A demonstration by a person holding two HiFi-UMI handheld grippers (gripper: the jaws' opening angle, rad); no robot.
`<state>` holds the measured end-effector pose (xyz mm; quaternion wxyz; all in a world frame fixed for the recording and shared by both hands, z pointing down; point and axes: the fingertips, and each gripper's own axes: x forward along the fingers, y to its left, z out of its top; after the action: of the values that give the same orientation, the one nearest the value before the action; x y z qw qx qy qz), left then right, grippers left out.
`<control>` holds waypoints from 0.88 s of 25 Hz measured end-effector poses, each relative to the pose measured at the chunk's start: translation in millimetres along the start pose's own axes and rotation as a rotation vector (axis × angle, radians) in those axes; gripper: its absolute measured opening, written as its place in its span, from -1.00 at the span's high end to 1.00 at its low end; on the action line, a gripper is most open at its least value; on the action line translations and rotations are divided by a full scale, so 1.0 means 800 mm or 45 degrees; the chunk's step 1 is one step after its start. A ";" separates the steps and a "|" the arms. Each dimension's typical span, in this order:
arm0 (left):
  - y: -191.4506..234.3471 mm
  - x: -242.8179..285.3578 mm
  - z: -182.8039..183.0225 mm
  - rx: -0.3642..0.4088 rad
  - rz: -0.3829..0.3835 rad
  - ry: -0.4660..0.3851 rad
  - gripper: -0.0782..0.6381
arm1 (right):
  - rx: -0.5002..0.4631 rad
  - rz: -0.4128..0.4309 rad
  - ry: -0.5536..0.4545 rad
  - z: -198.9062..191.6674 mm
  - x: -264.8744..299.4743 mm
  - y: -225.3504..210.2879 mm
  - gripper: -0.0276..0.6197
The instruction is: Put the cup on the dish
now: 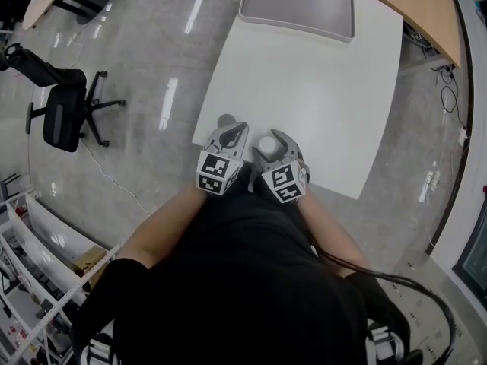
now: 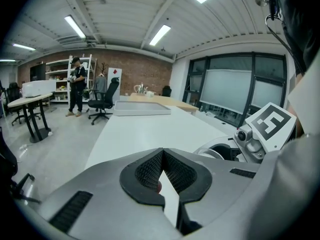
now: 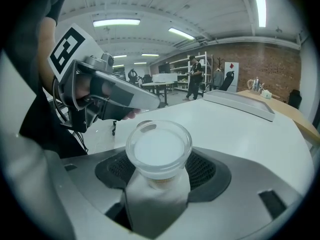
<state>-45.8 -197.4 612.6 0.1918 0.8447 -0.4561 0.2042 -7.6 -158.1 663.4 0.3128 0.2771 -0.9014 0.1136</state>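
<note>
R gripper [image 3: 159, 176] fingers [image 3: 202, 170] stand apart, not clamped; the cup [image 3: 158, 148] sits upright between them, mesh pads showing either side. L gripper [image 2: 161, 155] fingers together, empty, just beside it. Both at the white tabletop's [image 1: 319, 82] near edge.

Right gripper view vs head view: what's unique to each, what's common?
Right gripper view only: shelves and a standing person far back, and that the cup is see-through, with the right gripper's jaws apart beside it. Head view only: the office chair on the floor. Shared: white table, grey tray at its far end, left gripper, the cup.
</note>
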 end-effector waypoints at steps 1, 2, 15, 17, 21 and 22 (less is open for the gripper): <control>0.001 0.002 -0.001 0.000 -0.003 0.006 0.79 | -0.004 -0.008 0.001 0.000 0.003 -0.001 0.13; 0.002 0.002 -0.002 0.002 -0.005 0.010 0.79 | -0.012 -0.017 0.001 0.000 0.006 -0.002 0.13; 0.010 -0.009 0.015 0.035 -0.034 -0.019 0.79 | -0.086 -0.110 -0.061 0.015 0.012 -0.002 0.14; 0.011 -0.010 0.018 0.039 -0.045 -0.023 0.79 | -0.077 -0.119 -0.057 0.016 0.011 -0.003 0.14; 0.015 -0.012 0.025 0.050 -0.074 -0.045 0.79 | -0.042 -0.171 -0.065 0.021 0.003 -0.009 0.14; 0.016 -0.012 0.028 0.052 -0.081 -0.053 0.79 | -0.034 -0.186 -0.069 0.025 0.000 -0.011 0.14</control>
<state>-57.7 -209.2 590.8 0.1716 0.8666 -0.4285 0.1897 -12.1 -172.9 648.2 0.2994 0.3410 -0.8883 0.0711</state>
